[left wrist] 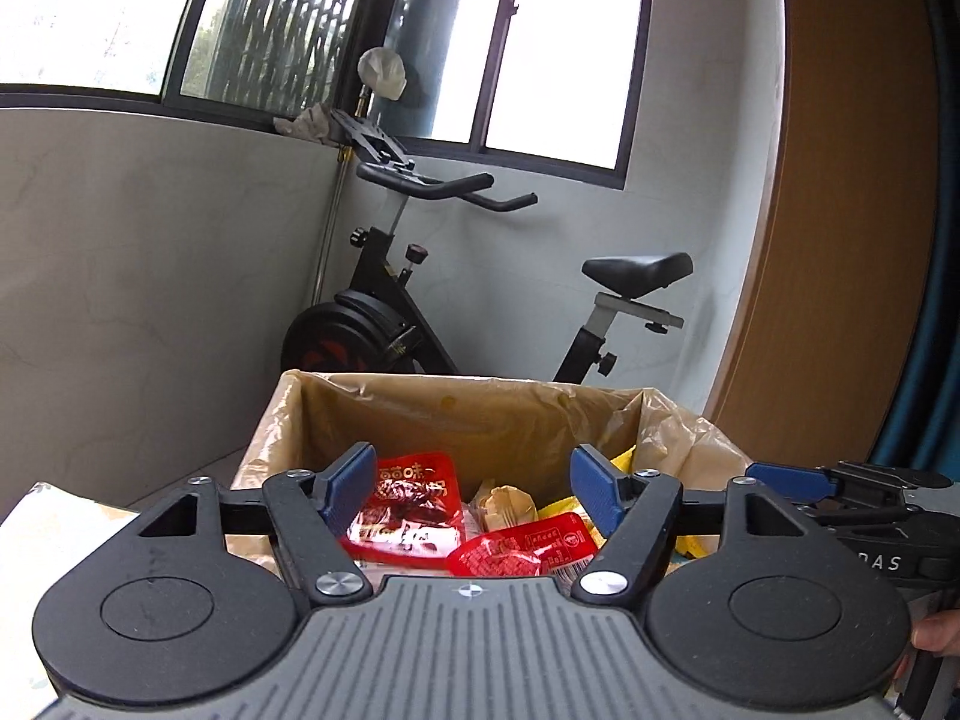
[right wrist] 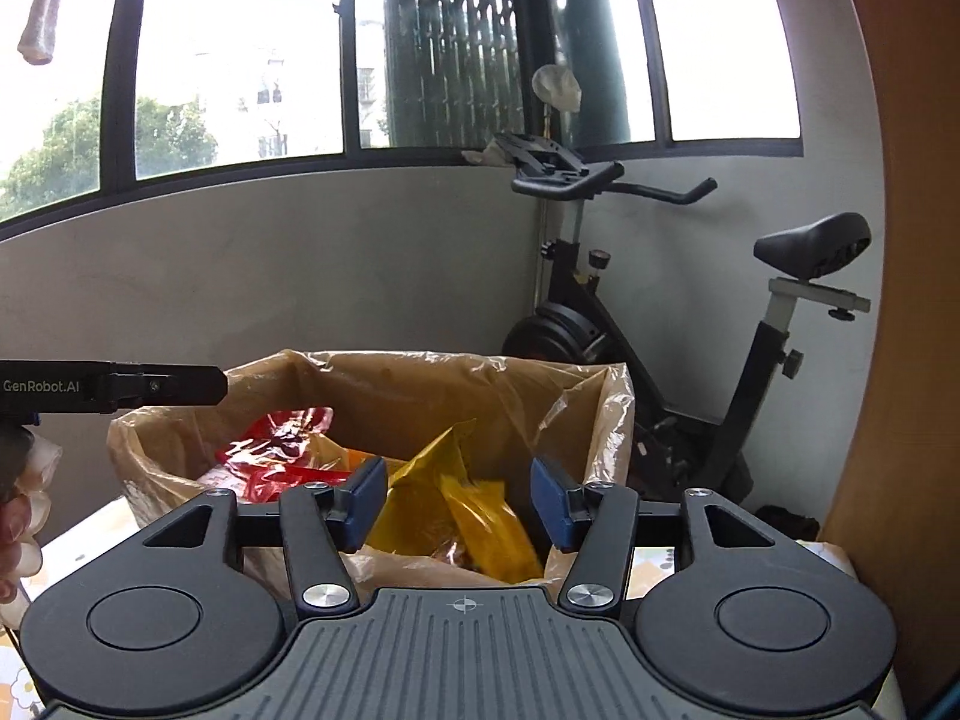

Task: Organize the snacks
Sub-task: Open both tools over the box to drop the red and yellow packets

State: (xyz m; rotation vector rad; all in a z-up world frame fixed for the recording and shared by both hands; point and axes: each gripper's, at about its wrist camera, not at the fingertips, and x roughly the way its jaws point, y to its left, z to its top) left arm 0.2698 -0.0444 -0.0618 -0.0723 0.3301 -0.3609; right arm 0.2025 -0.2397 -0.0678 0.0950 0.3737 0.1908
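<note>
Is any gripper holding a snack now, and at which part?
Nothing is held: left gripper and right gripper have open jaws above the lined box.

A lined box (left wrist: 480, 414) stands on the tabletop (right wrist: 78, 546), with an exercise bike (left wrist: 456, 300) behind it against the wall under the window (right wrist: 240, 60). In the box, a snack packet (left wrist: 414, 504) lies left of a smaller packet (left wrist: 528, 552); a bread roll (left wrist: 504, 504) sits behind them, and a large bag (right wrist: 468, 504) lies at the right.

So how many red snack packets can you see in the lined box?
2: a large red packet at the left, a smaller red packet beside it toward the middle. Others may be buried underneath.
</note>
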